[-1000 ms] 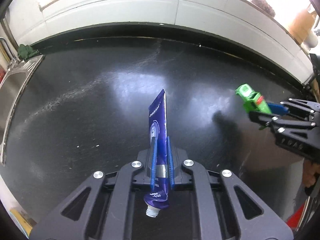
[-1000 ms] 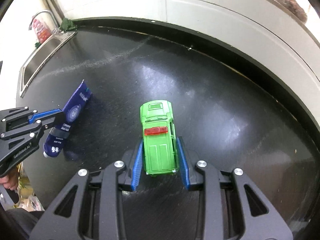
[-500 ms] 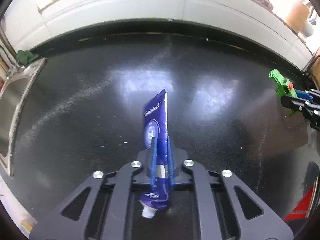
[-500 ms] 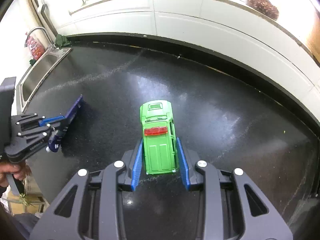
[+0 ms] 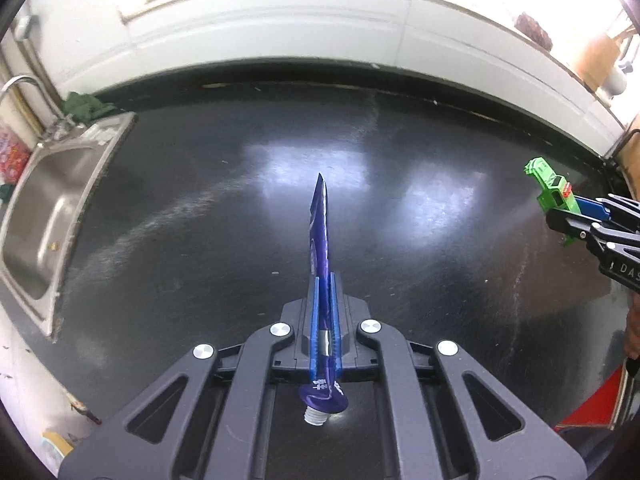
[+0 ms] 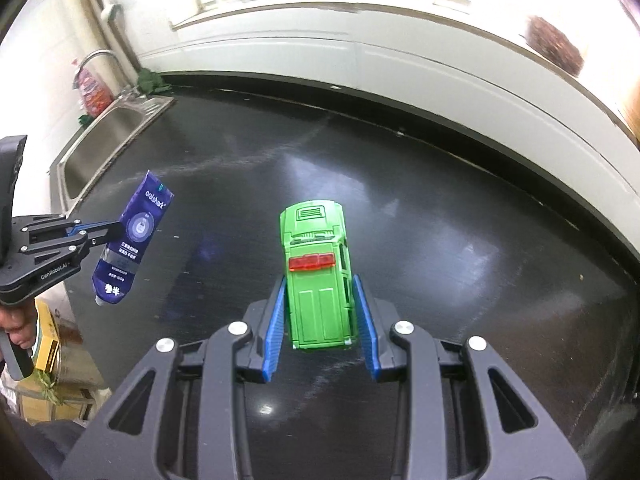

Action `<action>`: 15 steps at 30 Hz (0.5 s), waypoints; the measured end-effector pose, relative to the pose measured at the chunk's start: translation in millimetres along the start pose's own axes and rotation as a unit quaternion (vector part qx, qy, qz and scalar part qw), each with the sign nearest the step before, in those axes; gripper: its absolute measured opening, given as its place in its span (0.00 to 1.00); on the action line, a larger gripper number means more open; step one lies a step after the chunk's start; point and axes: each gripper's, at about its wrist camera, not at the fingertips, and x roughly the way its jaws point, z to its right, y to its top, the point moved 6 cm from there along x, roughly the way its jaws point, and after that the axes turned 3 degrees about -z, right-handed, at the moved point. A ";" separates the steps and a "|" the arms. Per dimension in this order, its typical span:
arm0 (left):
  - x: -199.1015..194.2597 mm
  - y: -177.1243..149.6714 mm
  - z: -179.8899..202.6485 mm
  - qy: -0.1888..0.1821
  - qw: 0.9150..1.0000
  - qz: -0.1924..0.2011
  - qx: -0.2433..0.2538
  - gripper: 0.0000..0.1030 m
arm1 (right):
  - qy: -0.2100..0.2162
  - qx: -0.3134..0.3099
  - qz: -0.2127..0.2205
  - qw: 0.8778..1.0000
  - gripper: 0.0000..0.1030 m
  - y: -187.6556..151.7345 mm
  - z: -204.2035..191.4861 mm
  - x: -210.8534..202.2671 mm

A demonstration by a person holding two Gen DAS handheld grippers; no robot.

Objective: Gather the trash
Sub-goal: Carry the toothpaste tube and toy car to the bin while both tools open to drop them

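My left gripper point(image 5: 325, 280) is shut on a flattened purple toothpaste tube point(image 5: 320, 228), held edge-on above the black counter, its uncapped neck pointing back at the camera. In the right wrist view the same tube point(image 6: 130, 240) hangs in the left gripper point(image 6: 108, 230) at far left. My right gripper point(image 6: 320, 284) is shut on a green toy car point(image 6: 316, 272) with a red roof light, held above the counter. The car point(image 5: 548, 190) also shows at the right edge of the left wrist view.
The black counter point(image 5: 200, 200) runs to a white wall ledge point(image 5: 320, 28). A steel sink point(image 5: 44, 208) with a tap sits at the left end, a green cloth point(image 5: 86, 104) behind it. Cardboard boxes point(image 6: 44, 364) stand below the counter's left edge.
Both grippers have risen and pulled back from the counter with their objects. The tube has turned edge-on in the left wrist view. More of the sink now shows.
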 end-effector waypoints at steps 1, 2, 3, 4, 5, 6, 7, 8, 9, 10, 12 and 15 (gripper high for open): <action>-5.6 -2.5 -4.0 0.005 1.000 0.005 -0.001 0.04 | 0.005 -0.008 0.001 1.000 0.32 3.2 -11.5 -1.1; -10.1 -5.0 -8.8 0.008 1.000 0.008 -0.004 0.04 | 0.010 -0.015 0.001 1.000 0.32 5.2 -20.7 -1.9; -17.1 -9.9 -17.4 0.015 1.000 0.013 -0.009 0.04 | 0.015 -0.023 0.002 1.000 0.32 7.8 -31.1 -2.5; -21.4 -13.6 -24.5 0.020 1.000 0.015 -0.014 0.04 | 0.021 -0.034 0.002 0.999 0.32 10.8 -45.4 -2.8; -26.2 -17.8 -31.2 0.024 0.999 0.017 -0.020 0.04 | 0.027 -0.045 0.003 0.999 0.32 13.2 -59.5 -3.0; -33.4 -24.1 -42.1 0.030 0.999 0.021 -0.030 0.04 | 0.034 -0.056 0.003 0.998 0.32 15.4 -73.4 -3.3; -40.4 -29.4 -50.1 0.034 0.998 0.024 -0.039 0.04 | 0.044 -0.069 0.002 0.997 0.32 18.1 -93.3 -2.6; -45.6 -35.0 -59.6 0.038 0.998 0.026 -0.048 0.04 | 0.052 -0.079 0.002 0.995 0.32 19.5 -108.4 -2.8; -53.5 -44.0 -72.8 0.048 0.997 0.030 -0.060 0.04 | 0.062 -0.090 0.001 0.994 0.32 21.5 -124.4 -2.3; -59.9 -51.3 -82.8 0.057 0.995 0.033 -0.069 0.04 | 0.074 -0.105 0.000 0.992 0.32 22.4 -147.4 -1.4; -74.2 -71.3 -107.3 0.069 0.992 0.038 -0.095 0.04 | 0.096 -0.132 -0.005 0.987 0.32 22.6 -188.9 1.3; -94.6 -107.1 -142.8 0.088 0.986 0.039 -0.134 0.04 | 0.129 -0.164 -0.013 0.978 0.32 19.1 -245.3 4.8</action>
